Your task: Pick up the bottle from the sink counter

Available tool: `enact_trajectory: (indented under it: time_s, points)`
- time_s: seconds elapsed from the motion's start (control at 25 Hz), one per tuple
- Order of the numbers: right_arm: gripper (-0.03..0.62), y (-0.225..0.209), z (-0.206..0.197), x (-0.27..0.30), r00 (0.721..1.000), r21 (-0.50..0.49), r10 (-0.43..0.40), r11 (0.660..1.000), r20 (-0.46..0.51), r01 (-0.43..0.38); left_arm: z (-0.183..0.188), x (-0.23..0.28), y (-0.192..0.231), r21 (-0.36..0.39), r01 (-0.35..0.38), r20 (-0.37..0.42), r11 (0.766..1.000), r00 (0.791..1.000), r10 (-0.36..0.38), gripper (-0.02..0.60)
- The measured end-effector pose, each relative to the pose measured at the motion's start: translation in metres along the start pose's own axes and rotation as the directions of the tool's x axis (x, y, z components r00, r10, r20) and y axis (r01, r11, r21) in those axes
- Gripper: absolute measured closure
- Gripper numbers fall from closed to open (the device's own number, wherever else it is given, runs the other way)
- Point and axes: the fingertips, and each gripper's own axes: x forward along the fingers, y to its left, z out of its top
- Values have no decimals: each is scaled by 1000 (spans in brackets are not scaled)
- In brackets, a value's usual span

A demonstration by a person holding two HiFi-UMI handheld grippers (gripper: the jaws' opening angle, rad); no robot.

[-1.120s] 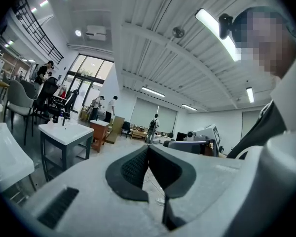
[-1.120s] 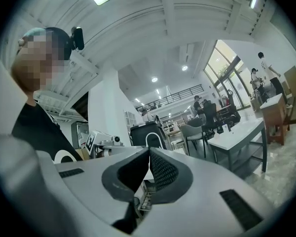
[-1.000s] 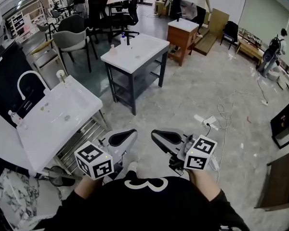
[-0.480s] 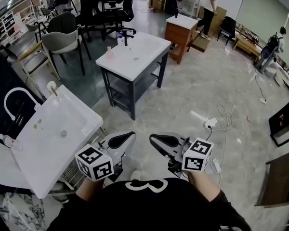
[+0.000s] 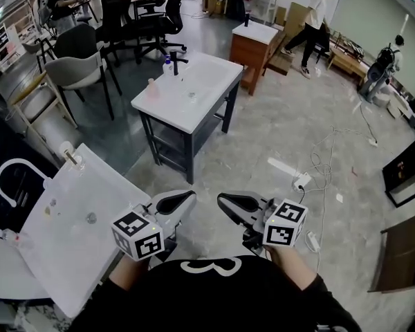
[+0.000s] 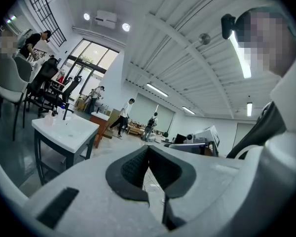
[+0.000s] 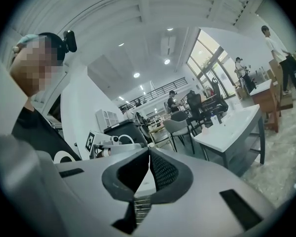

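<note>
Since a second earlier, the near white sink counter (image 5: 111, 192) had slid down and out toward 8 o'clock in the head view. The dark-legged sink tabletop (image 5: 200, 95) had drawn a little closer at 12 o'clock, and a person in a white shirt (image 5: 321, 9) had come further into sight at 1 o'clock. Both tools sat low in the view as before, side by side and apart, just ahead of the wearer's black top (image 5: 214, 289). The left tool (image 5: 183, 198) was clenched, its dark pads meeting at the tip with nothing between them, and its own view showed the same (image 6: 148, 149). The right tool (image 5: 228, 200) was likewise clenched on nothing, its ribbed pads pressed together at the tip (image 7: 149, 152). Both were well short of either sink. A bottle (image 5: 167, 64) stood upright at the far left corner of the 12 o'clock tabletop, just beside a black faucet (image 5: 176, 59) and well apart from both tools. A small clear bottle (image 5: 5, 236) sat at 9 o'clock on the surface beside the near sink, at the very edge of the head view. Which of the two was the one wanted could not be told. A wooden cabinet (image 5: 252, 47) stood beyond the tabletop at 1 o'clock. A grey chair (image 5: 79, 64) stood at 11 o'clock, and a white power strip (image 5: 301, 182) lay on the pale floor at 3 o'clock of the right tool.
</note>
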Motion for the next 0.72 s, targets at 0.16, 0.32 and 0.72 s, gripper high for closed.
enact_trajectory:
  time_s: [0.16, 0.32, 0.72]
  points:
    - [580, -8, 3, 17, 1000, 3, 7, 1000, 2, -7, 6, -1, 20, -16, 8, 13, 1000, 1000, -8, 566]
    - [580, -10, 7, 24, 1000, -13, 13, 1000, -5, -13, 9, 0, 27, -12, 8, 18, 1000, 1000, -7, 566]
    - [580, -24, 17, 32, 999, -15, 32, 999, -1, -32, 14, 10, 41, -9, -8, 24, 1000, 1000, 8, 566]
